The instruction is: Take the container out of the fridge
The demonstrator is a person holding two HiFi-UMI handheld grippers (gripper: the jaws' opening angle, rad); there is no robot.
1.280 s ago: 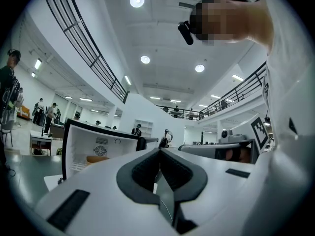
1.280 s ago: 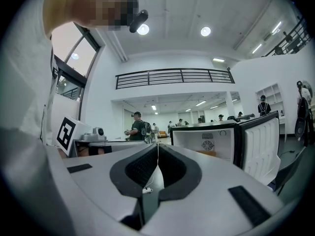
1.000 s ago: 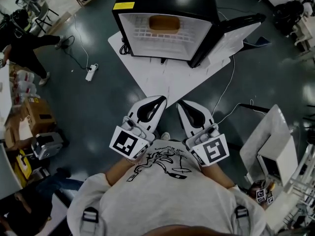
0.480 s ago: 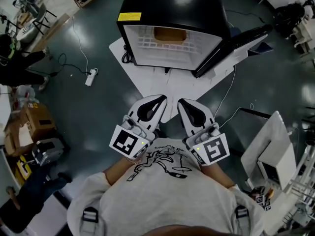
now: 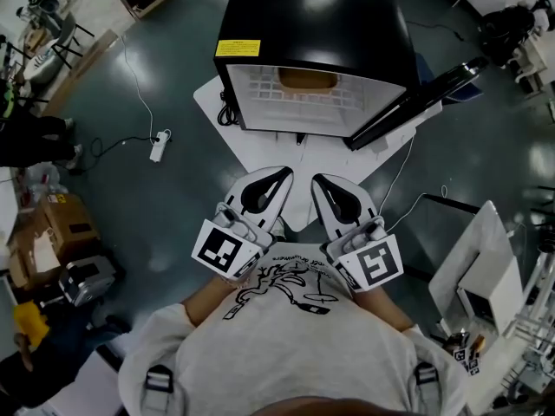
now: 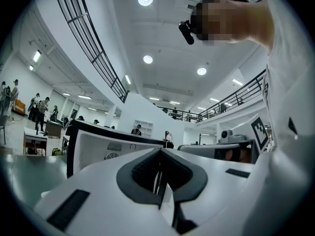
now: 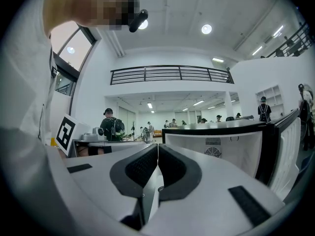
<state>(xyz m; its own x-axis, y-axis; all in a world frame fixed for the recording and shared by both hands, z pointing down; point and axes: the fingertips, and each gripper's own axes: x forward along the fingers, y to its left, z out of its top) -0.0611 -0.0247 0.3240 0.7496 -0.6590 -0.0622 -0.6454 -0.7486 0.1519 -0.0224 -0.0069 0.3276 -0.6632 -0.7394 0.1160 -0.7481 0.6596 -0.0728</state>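
A black mini fridge (image 5: 312, 24) stands on a low white board (image 5: 295, 150), its door (image 5: 416, 102) swung open to the right. On its wire shelf sits an orange-brown container (image 5: 305, 78), partly hidden by the fridge's top edge. My left gripper (image 5: 284, 174) and right gripper (image 5: 317, 180) are held side by side in front of my chest, well short of the fridge. Both are shut with nothing between the jaws. The open white fridge interior (image 6: 103, 149) shows ahead past the left gripper (image 6: 159, 150) and also past the right gripper (image 7: 157, 145), where it appears as a white interior (image 7: 224, 149).
A power strip (image 5: 159, 134) with its cable lies on the dark floor to the left. A thin cable (image 5: 401, 167) runs from the fridge to the right. A white table (image 5: 473, 250) stands at the right, cardboard boxes (image 5: 62, 211) at the left. People stand in the hall beyond.
The fridge has come nearer and lower in the head view, and the floor things have slid back. Both grippers keep the same pose before my chest, still shut.
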